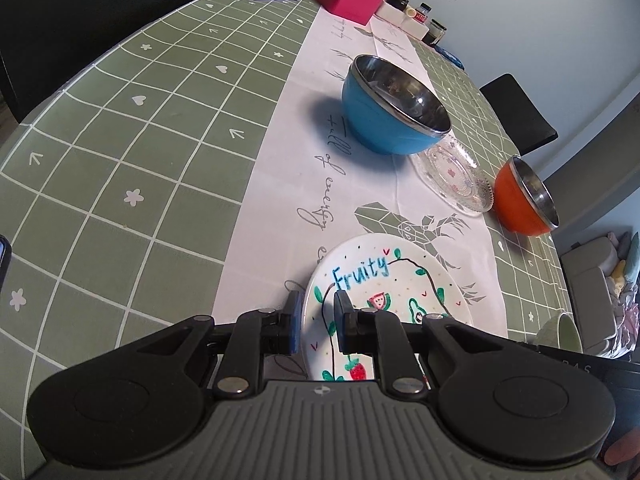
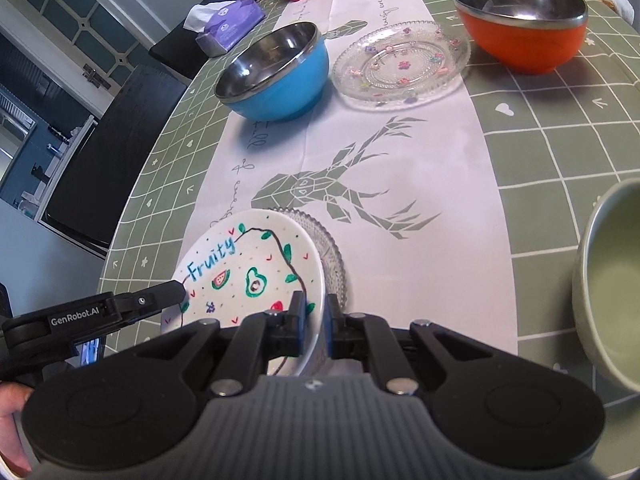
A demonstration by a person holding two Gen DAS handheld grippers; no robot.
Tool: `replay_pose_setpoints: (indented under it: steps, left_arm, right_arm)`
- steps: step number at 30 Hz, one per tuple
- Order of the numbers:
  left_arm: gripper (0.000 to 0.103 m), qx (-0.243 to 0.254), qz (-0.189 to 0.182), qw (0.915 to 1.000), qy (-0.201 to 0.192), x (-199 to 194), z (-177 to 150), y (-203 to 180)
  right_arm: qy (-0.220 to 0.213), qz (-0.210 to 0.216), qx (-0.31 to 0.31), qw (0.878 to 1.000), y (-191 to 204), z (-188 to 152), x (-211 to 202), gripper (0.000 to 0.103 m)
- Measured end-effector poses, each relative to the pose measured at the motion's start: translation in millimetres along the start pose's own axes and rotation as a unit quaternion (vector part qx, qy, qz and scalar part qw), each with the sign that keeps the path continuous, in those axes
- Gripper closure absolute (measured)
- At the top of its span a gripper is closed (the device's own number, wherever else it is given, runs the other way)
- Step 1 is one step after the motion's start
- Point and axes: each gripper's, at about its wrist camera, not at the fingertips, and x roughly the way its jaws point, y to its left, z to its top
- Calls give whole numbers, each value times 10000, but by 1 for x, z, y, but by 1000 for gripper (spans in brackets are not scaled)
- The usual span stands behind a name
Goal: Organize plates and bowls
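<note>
Three bowls [image 2: 276,70] [image 2: 524,20] [image 2: 608,280]; three plates [image 2: 256,268] [image 2: 402,64] [image 2: 332,256].

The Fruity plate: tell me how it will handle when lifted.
The Fruity plate looks like glazed ceramic, so probably stiff, slick and breakable. Both the left gripper and the right gripper pinch only its thin rim, so it may tilt or slip. It overlaps a glass plate and could scrape it.

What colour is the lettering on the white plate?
Blue "Fruity" lettering on the white plate, clearest in the right wrist view.

We look low and close along both jaws over the bench; both views share the Fruity plate [image 1: 384,280] [image 2: 256,264] at 6 o'clock, with the blue bowl [image 1: 388,120] [image 2: 276,76] toward 12.
</note>
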Motion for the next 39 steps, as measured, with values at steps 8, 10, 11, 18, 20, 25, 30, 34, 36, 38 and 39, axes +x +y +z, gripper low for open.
replay_pose_setpoints:
  steps: [8, 10, 11, 18, 20, 25, 30, 34, 36, 38, 39]
  left_arm:
    - [85, -16, 25, 9999, 146, 7, -2, 0]
    - [85, -5, 39, 9999, 124, 7, -2, 0]
    - [85, -11, 40, 9999, 120, 7, -2, 0]
    - [85, 94, 66, 9999, 70, 9, -2, -4]
    - [85, 218, 124, 9997, 49, 9, -3, -7]
    - [85, 244, 132, 9996, 24, 11, -2, -9]
    - [85, 451, 182, 9988, -40, 13, -3, -14]
    - [84, 411, 140, 9988, -210, 8, -1, -12]
    - [81, 488, 171, 9978, -411, 2, 0, -14]
    - [77, 598, 186, 9965, -556, -1, 0, -17]
    - [76, 671, 174, 9958, -594, -2, 0, -19]
  right_arm:
    - [-144, -134, -200, 9996, 5, 2, -4, 96]
    - [-136, -187, -285, 9993, 7, 1, -3, 95]
    - [-140, -205, -326, 9992, 7, 1, -3, 95]
    - [-230, -346, -445, 9981, 10, 3, -2, 95]
    - [-235, -384, -473, 9979, 10, 3, -2, 95]
    - [-384, -495, -741, 9953, 17, 2, -1, 96]
    - [-501, -487, -909, 9934, 23, 4, -6, 94]
    - [-466, -554, -848, 9938, 17, 5, -7, 88]
    - [-449, -572, -757, 9945, 14, 6, -8, 70]
    - [-444, -593, -694, 9948, 12, 7, -9, 68]
    - [-441, -592, -663, 9951, 11, 8, -9, 67]
